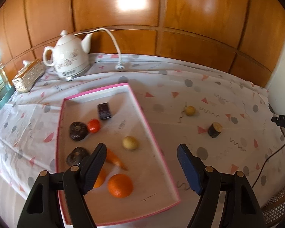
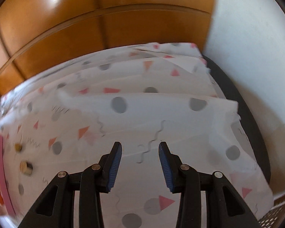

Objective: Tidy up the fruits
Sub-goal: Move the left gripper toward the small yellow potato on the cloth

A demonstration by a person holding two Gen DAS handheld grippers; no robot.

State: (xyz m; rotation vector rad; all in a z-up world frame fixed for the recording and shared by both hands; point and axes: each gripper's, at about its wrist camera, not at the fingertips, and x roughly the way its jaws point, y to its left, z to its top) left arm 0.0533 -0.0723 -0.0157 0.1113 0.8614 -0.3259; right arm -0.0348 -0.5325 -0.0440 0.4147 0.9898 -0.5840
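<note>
Most fruit already lies in the pink-rimmed tray at the left wrist view's centre-left, while a small yellow fruit and a dark cut piece sit loose on the bench at that view's right. The left gripper hovers over the tray's right rim, jaws apart and empty. The right gripper, also parted and empty, has both strays at the left edge of its view, so it looks the nearer one.
</note>
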